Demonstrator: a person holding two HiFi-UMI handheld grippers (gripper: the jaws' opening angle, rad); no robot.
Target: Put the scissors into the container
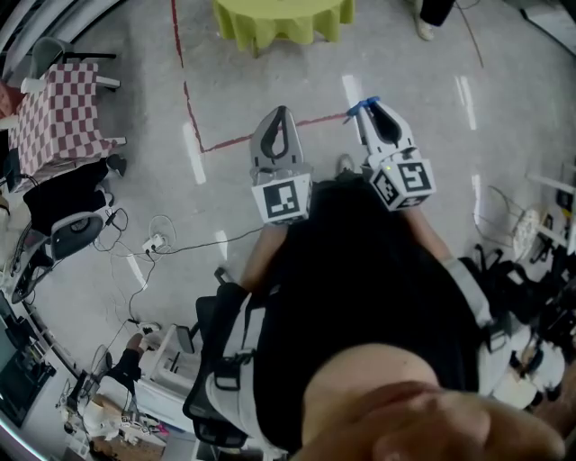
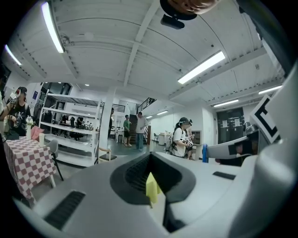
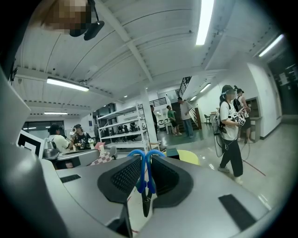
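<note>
The two grippers are held out over open grey floor [image 1: 225, 180], clear of any furniture. A red tape line [image 1: 193, 117] runs across the floor under them. Far ahead stands a table with a yellow-green cloth [image 1: 279, 20]. Off to the left are a checkered table [image 1: 54, 122], an office chair [image 1: 76, 232] and loose cables [image 1: 153, 241], all well apart from the grippers. To the right more gear crowds the floor edge [image 1: 531, 270]. A person [image 3: 230, 135] stands on the right side of the room, and white shelving [image 3: 122, 126] lines the far left.

The scissors [image 3: 145, 179] are up in the air, in the right gripper [image 3: 147, 158], not on any surface. Their long axis runs along the fingers. The blue handle loops stick out past the fingertips, toward the far table, and the dark blades point back toward the gripper's body. The fingers are closed on the blue handle shanks, one pad on each side.

The left gripper [image 2: 150, 160] has its fingers drawn in to a thin slit. A yellow-green sliver shows in that slit; I cannot tell whether it is a thing held or the far cloth seen through the gap.
</note>
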